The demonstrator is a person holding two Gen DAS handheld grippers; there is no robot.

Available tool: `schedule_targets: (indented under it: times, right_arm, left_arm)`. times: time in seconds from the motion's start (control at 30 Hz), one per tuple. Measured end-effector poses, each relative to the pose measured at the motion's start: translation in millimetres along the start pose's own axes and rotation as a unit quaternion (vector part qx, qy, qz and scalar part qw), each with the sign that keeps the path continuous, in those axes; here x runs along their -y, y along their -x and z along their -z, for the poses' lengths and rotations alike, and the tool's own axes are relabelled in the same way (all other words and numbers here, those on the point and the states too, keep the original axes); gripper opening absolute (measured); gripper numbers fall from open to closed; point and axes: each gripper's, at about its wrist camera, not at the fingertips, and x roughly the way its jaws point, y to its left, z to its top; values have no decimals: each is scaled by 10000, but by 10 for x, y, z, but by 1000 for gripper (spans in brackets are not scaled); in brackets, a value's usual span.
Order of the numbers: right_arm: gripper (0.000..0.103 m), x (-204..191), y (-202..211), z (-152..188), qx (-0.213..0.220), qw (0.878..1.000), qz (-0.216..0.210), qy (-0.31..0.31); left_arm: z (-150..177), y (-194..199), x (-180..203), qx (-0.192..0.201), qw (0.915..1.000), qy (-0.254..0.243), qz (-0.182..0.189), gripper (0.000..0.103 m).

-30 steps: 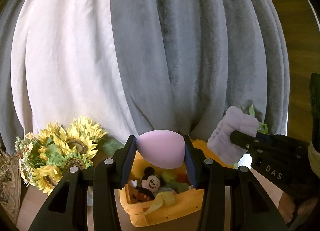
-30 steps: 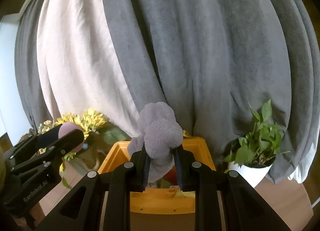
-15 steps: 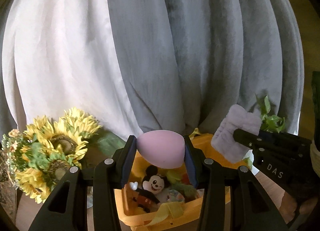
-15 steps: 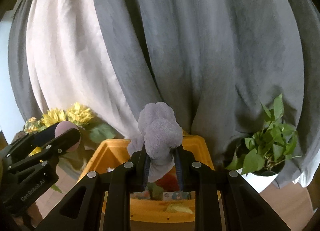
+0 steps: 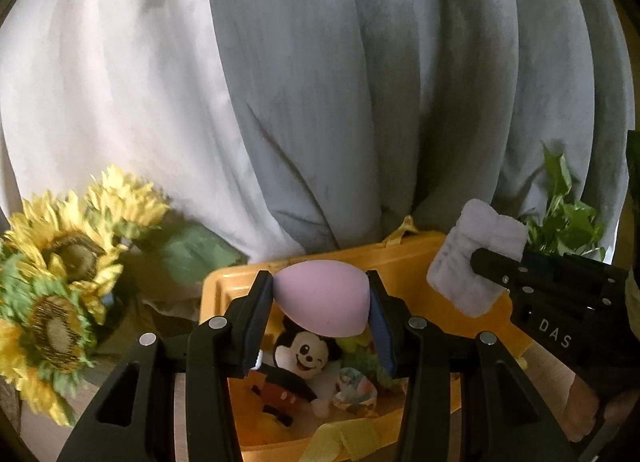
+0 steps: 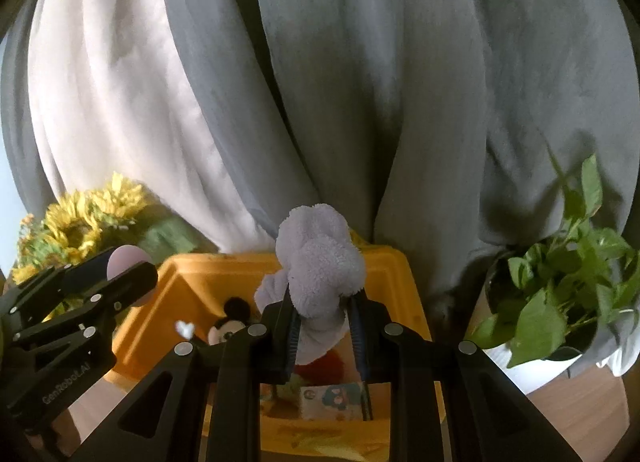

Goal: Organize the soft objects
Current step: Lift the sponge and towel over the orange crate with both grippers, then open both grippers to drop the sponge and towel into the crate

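My left gripper [image 5: 320,302] is shut on a pink egg-shaped sponge [image 5: 323,298] and holds it above the yellow basket [image 5: 404,260]. My right gripper [image 6: 323,318] is shut on a fluffy lavender cloth [image 6: 320,258], also over the basket [image 6: 394,266]. The basket holds a Mickey Mouse plush [image 5: 302,356] and several other soft items. The right gripper with the cloth [image 5: 474,256] shows at the right of the left wrist view. The left gripper with the sponge [image 6: 124,258] shows at the left of the right wrist view.
Artificial sunflowers [image 5: 60,270] stand left of the basket. A potted green plant [image 6: 560,294] in a white pot stands to its right. Grey and white curtains [image 5: 320,82] hang close behind. The basket sits on a wooden surface [image 6: 580,402].
Both grippers have moved forward and tilted down over the basket, so more of its inside shows. Both keep their hold.
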Motion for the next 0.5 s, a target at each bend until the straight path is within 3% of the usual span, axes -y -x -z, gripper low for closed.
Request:
schedule_targets:
  times: [0.4, 0.5]
  right_arm:
    - [26, 103, -366, 150, -583, 9983, 45, -67]
    - [27, 139, -417, 177, -672, 9976, 93, -123]
  left_arm:
    - [139, -466, 60, -597, 9980, -79, 175, 47]
    - [168, -514, 55, -685, 9975, -62, 139, 53]
